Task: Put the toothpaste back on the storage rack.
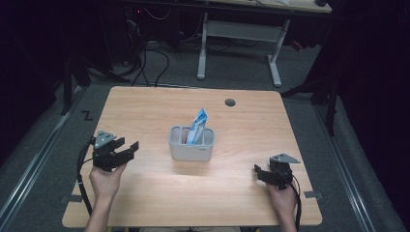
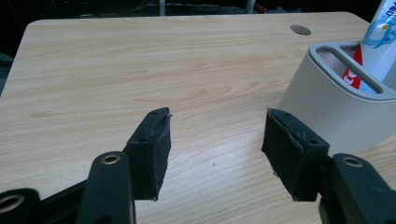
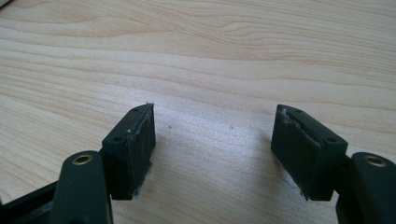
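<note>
High view showed us a wooden table point(image 1: 145, 111) with a grey holder point(image 1: 191, 144) sitting near its middle. A blue and white tube point(image 1: 197, 125) stood inside the holder, leaning a bit toward 1 o'clock. We saw it in the back right part of the holder, with its top poking out.

Our left gripper point(image 1: 126, 149) was at about 9 o'clock from the holder, near it but not touching. Its jaws were apart with nothing between them. From the left gripper view, we looked past that gripper point(image 2: 215, 140) and saw bare wood between the black pads, with the holder point(image 2: 327, 107) off at 2 o'clock (the tube point(image 2: 380, 37) had some red on it too).

Our right gripper point(image 1: 260, 173) was at about 4 o'clock from the holder, well apart from it. In the right gripper view, its jaws point(image 3: 212, 140) were apart too, holding nothing, low over the wood.
</note>
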